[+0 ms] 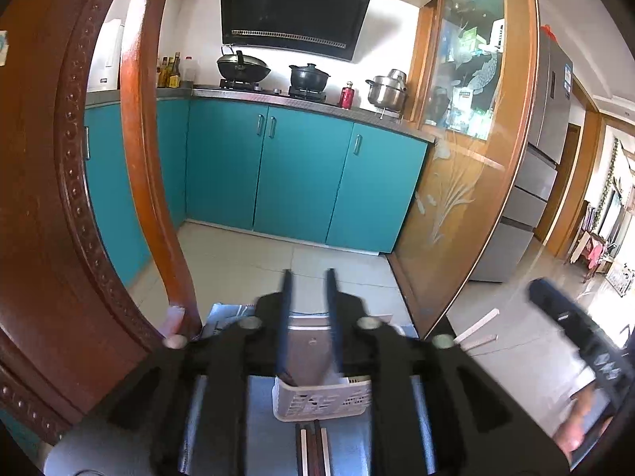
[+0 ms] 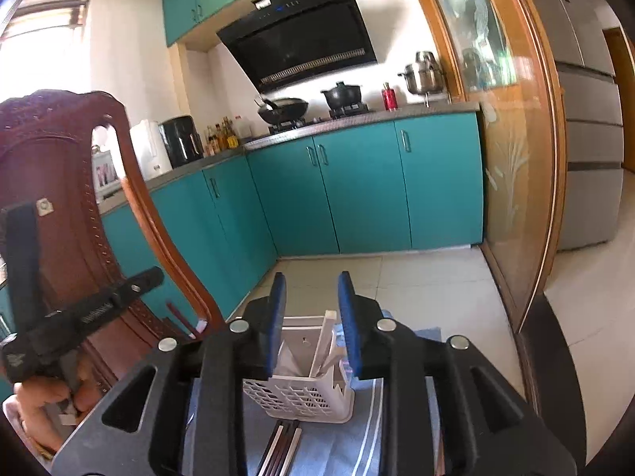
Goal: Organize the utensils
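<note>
Chopsticks [image 2: 282, 449] lay nearest my cameras, in front of a white utensil basket [image 2: 298, 396].

I had both claws parted with nothing between the blue pads: the left gripper [image 1: 308, 319] and the right gripper [image 2: 310, 319] each hovered just above the basket. The basket stood on a blue striped cloth [image 2: 359, 442] with the chopsticks side by side on the cloth against its near wall. One white utensil [image 2: 323, 343] leaned upright inside it. A carved wooden chair [image 2: 59, 214] stood left of the cloth, teal kitchen cabinets [image 1: 301, 170] well beyond.
</note>
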`<state>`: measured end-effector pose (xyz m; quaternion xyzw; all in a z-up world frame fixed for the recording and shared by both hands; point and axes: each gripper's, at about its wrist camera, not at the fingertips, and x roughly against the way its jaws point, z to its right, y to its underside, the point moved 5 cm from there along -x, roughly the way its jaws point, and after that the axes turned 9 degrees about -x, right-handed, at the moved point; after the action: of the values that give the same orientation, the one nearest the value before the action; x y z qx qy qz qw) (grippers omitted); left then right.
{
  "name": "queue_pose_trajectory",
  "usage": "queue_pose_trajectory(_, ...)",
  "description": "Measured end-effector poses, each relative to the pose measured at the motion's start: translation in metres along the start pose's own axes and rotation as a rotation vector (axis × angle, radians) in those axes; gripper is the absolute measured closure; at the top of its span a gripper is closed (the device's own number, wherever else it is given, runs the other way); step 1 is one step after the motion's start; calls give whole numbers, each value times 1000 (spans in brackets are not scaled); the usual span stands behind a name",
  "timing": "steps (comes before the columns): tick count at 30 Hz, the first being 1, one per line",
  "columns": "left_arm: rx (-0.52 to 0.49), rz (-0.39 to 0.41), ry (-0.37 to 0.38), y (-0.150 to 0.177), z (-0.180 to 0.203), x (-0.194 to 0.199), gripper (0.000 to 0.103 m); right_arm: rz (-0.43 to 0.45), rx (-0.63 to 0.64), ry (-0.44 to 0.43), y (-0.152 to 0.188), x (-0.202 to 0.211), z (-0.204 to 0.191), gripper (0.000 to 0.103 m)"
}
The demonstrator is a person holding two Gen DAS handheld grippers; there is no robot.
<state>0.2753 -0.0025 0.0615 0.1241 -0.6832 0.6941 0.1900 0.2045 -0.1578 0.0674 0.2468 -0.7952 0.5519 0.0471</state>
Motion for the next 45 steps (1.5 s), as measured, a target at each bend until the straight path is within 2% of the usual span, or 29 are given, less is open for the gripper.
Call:
queue_pose_trajectory(4, -18, -11, 51, 5, 9, 16, 73, 69, 32, -19, -8, 36, -1, 64)
queue_pose_trajectory(6, -93, -51, 169, 13, 32, 26, 72, 83, 41, -41, -10, 54, 0, 60)
queue_pose_trajectory(7, -148, -67, 205, 20, 44, 30, 72, 79, 46, -39, -9, 62, 0, 57)
queue_pose_trajectory(10, -247, -127, 211, 55, 63, 26, 72, 95, 44, -13, -4, 82, 9, 48)
queue_pose_trajectory(13, -261, -340, 213, 128, 60, -22, 76, 88, 6, 49, 2, 86, 31, 47)
queue_pose_trajectory(16, -245, -557, 135, 184, 46, -69, 79, 42, -62, 106, 11, 75, 62, 47)
queue_pose_trajectory(19, -242, -633, 131, 208, 42, -85, 79, -59, -102, 169, 32, 52, 88, 47)
queue_pose_trajectory(22, -197, -692, 151, 226, 39, -93, 79, -161, -102, 230, 55, 28, 100, 47)
queue_pose_trajectory(27, -108, -724, 205, 232, 38, -99, 70, -278, -107, 217, 86, -8, 106, 47)
queue_pose_trajectory(30, -102, -718, 229, 233, 42, -97, 70, -342, -87, 217, 103, -26, 103, 47)
queue_pose_trajectory(32, -79, -727, 264, 240, 42, -89, 78, -380, -70, 214, 115, -35, 98, 47)
queue_pose_trajectory(36, -97, -743, 345, 248, 61, -73, 79, -422, -40, 213, 131, -49, 87, 47)
queue_pose_trajectory(37, -109, -745, 362, 250, 66, -69, 86, -429, -32, 212, 134, -50, 85, 47)
queue_pose_trajectory(39, -123, -742, 381, 251, 72, -65, 93, -443, -17, 210, 140, -54, 80, 47)
queue_pose_trajectory(40, -136, -740, 371, 252, 72, -63, 96, -451, -10, 210, 143, -56, 78, 47)
queue_pose_trajectory(42, -198, -722, 274, 253, 63, -63, 96, -462, -1, 214, 148, -59, 76, 47)
queue_pose_trajectory(45, -186, -731, 215, 255, 48, -64, 96, -487, 6, 220, 156, -63, 74, 47)
